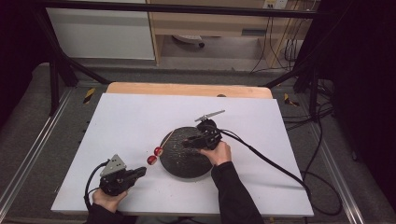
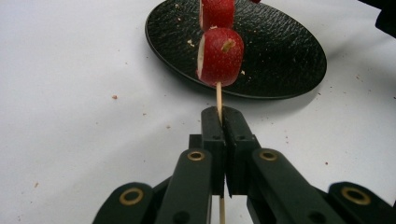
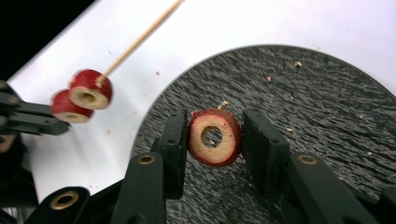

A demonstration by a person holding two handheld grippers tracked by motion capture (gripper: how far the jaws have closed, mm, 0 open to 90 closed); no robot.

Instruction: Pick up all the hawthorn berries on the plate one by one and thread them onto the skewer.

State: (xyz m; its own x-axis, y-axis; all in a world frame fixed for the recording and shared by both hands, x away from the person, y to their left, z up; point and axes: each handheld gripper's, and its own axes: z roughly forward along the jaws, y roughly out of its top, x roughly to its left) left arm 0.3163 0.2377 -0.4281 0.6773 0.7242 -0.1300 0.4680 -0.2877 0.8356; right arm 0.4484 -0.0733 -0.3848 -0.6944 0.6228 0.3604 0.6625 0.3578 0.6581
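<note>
The left gripper [image 2: 221, 122] is pinching the skewer [image 2: 218, 95] — its tip cut off; the right gripper [image 3: 215, 137] is bracketing a cored red fruit slice [image 3: 214, 137] over the black plate [image 3: 327, 116] — contact unclear.

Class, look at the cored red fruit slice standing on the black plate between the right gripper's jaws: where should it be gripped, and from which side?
Grip the fruit slice across its red outer rim, one jaw on each side, coming from above as the right gripper does. It stands on edge on the black plate, so its cored hole stays open for the skewer, probably.
</note>
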